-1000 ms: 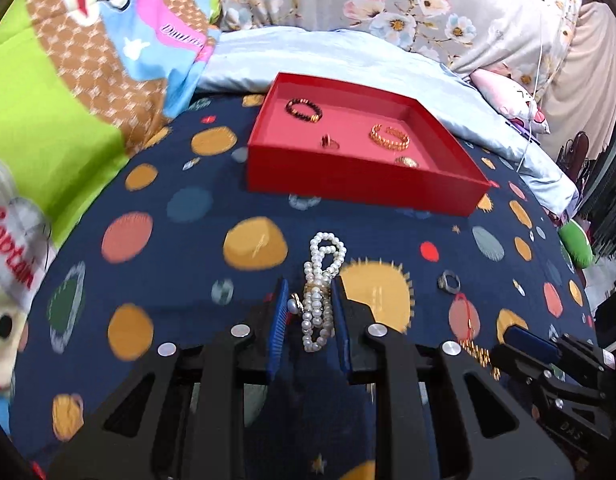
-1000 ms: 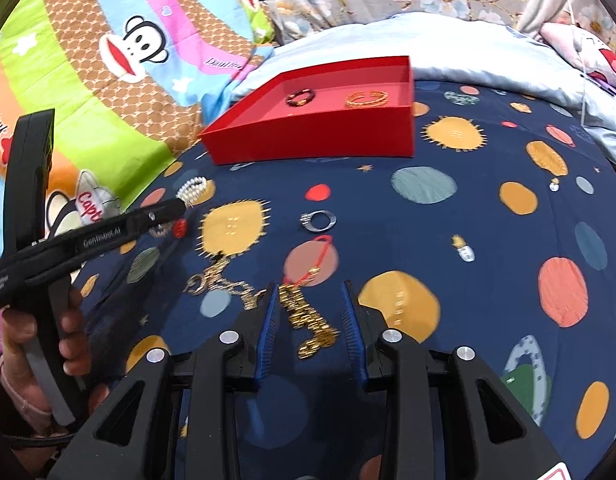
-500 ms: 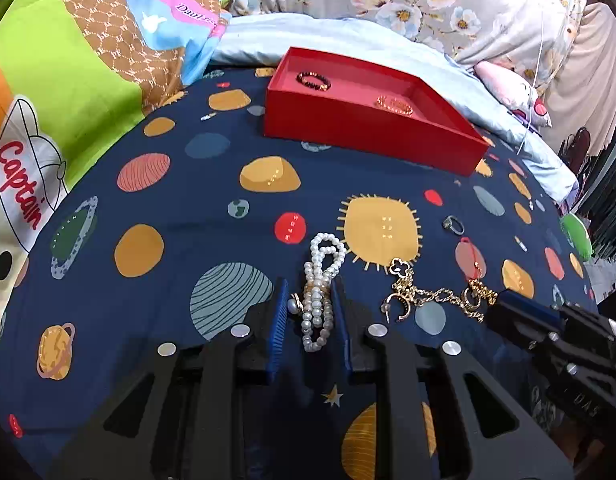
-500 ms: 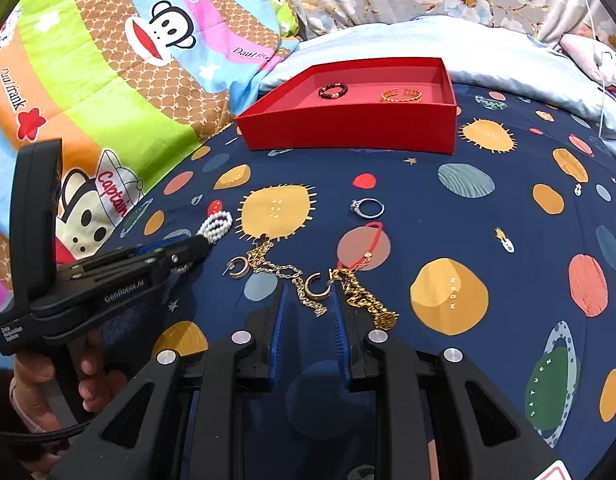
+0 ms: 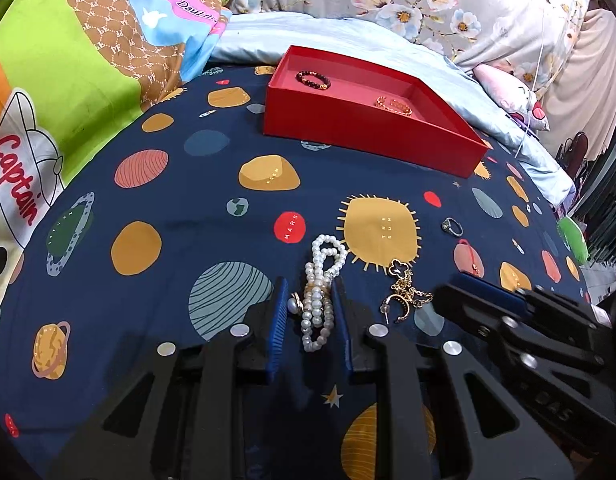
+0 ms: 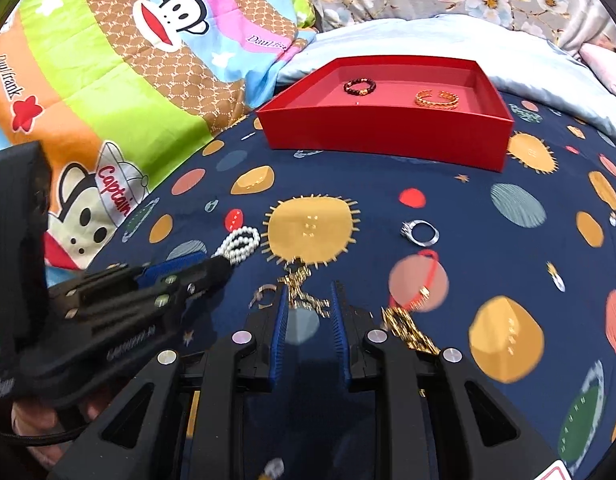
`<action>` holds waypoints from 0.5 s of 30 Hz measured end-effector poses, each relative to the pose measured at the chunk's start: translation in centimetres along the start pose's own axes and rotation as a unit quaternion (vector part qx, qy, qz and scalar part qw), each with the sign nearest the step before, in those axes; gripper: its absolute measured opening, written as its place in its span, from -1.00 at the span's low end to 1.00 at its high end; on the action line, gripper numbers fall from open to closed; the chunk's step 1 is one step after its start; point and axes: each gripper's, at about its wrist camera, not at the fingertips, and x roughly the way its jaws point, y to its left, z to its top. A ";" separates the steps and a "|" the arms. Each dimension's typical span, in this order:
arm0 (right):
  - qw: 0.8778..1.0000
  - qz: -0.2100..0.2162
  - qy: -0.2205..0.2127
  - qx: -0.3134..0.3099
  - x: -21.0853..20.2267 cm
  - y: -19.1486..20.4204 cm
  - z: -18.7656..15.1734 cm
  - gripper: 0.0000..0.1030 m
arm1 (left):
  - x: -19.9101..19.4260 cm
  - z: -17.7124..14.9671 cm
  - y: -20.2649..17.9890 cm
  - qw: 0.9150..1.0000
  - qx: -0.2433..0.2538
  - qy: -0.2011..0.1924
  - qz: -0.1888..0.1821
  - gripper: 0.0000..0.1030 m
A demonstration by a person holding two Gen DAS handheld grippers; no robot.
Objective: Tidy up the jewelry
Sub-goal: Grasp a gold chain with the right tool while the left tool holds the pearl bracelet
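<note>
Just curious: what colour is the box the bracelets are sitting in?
Bright red, inside and out. The box shows best in the right wrist view.

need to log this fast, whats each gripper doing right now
left gripper: closed on the pearls.
right gripper: jaws just closed in, narrow, with the gold chain between them; grip cannot be told.

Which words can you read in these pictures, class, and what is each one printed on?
"Captain": cartoon cap on the quilt.
"MARS": red planet on the sheet.
"THE SUN": yellow sun on the sheet.
"Daulfrank": quilt, orange stripe.
Left claw lettering: too blurred.
Right claw lettering: only partly legible.
</note>
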 end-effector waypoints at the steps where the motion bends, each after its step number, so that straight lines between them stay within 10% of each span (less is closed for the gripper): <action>1: 1.000 0.000 0.002 0.001 0.3 0.0 0.2 -0.63 | 0.0 0.0 0.0 1.000 0.000 0.000 0.000 -0.58; 15: 0.999 -0.024 0.023 -0.012 2.3 1.0 1.2 -0.88 | -0.1 -0.1 0.1 1.000 -0.003 -0.001 -0.005 -0.58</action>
